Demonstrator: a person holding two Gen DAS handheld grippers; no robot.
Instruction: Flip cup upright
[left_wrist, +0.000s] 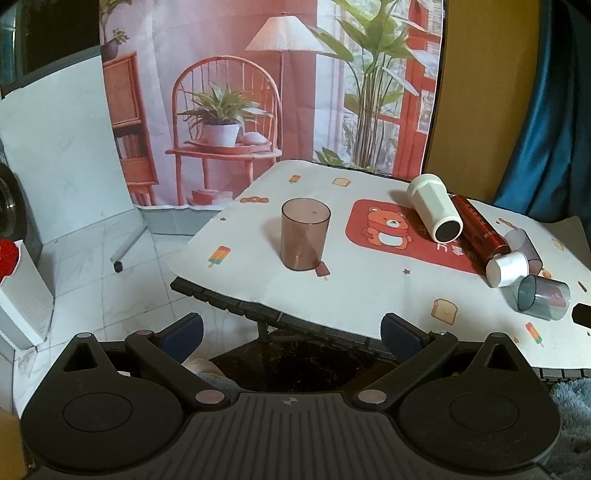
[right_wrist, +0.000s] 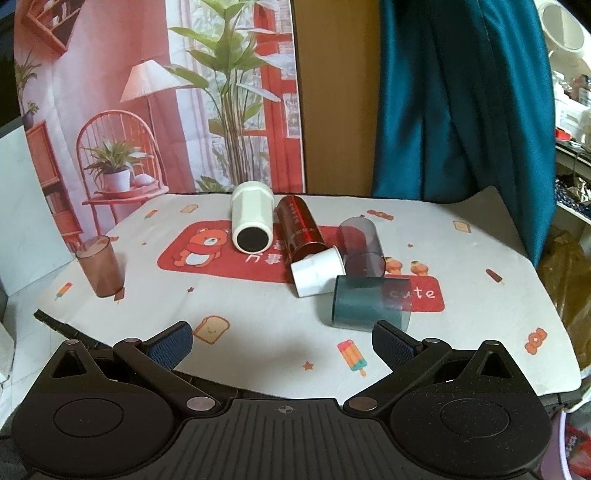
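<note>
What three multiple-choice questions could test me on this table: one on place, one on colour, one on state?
1. Where is the brown cup?
A. Alone, left of the white cup
B. Under the table
C. On the floor
2. What colour is the lying cup nearest the right gripper?
A. Yellow
B. Teal
C. Black
3. How are both grippers' jaws?
A. Shut on a cup
B. Open, holding nothing
C. Out of view

Answers: 1 A, it stands apart at the left. 2 B, the teal cup lies just ahead. 3 B, the left gripper and the right both show wide gaps.
</note>
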